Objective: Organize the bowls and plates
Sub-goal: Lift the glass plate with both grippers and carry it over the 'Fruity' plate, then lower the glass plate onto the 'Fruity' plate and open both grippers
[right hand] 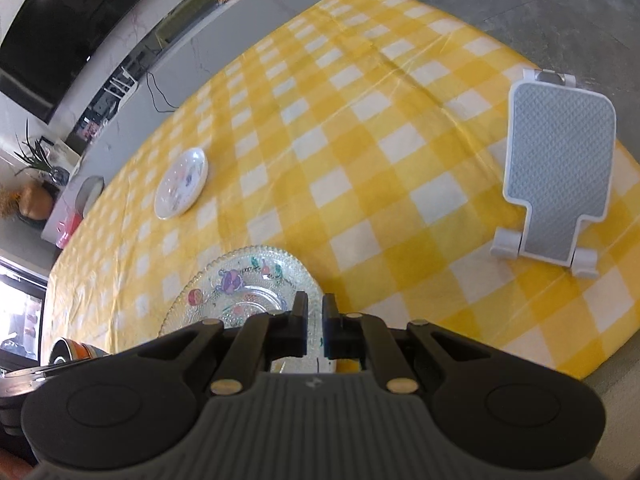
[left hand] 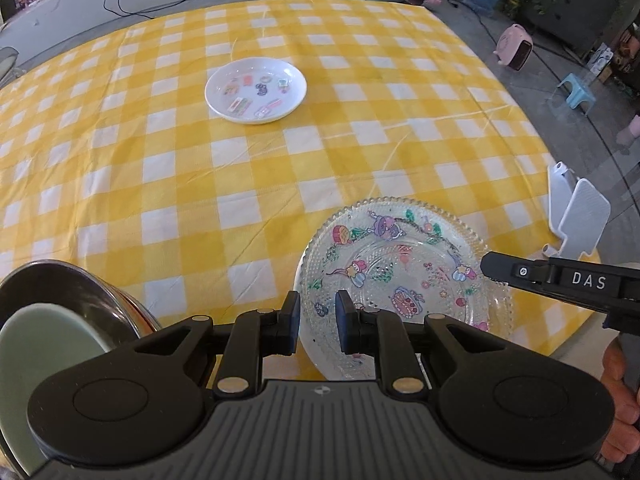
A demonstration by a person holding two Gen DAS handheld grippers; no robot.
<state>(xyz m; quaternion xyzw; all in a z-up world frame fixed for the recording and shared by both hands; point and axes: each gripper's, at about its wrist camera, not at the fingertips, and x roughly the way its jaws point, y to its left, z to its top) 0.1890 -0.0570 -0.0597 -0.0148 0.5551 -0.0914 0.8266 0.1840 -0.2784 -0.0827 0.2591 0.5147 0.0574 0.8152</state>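
While a yellow-and-white checked tablecloth covers the table, a steel bowl holding a green bowl sits at the left. Beside them, the left gripper grips the glass plate by its rim; the right gripper pinches its other edge. A white plate lies beyond, a phone stand stands rightward, and grey floor surrounds.

Beaded clear glass plate, glossy white plate
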